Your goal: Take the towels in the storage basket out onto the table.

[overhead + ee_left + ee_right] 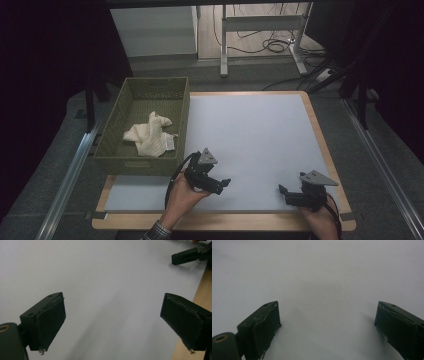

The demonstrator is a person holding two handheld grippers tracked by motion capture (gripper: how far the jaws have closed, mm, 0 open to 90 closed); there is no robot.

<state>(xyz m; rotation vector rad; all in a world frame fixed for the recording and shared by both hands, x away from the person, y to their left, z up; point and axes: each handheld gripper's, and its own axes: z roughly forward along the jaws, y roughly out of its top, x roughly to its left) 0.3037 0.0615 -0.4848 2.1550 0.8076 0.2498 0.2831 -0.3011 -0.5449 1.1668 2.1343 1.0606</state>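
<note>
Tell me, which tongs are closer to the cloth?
Left. The left tongs sit just past the basket holding the cloth; the right tongs are across the table.

Green woven basket (112,145) at the table's (250,130) left edge; cables (272,46) on the floor beyond.

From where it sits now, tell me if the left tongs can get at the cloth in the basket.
Probably yes. The left tongs are open and empty, just past the green basket's near corner. The cream cloth lies uncovered inside, but they must lift over the near wall first.
</note>
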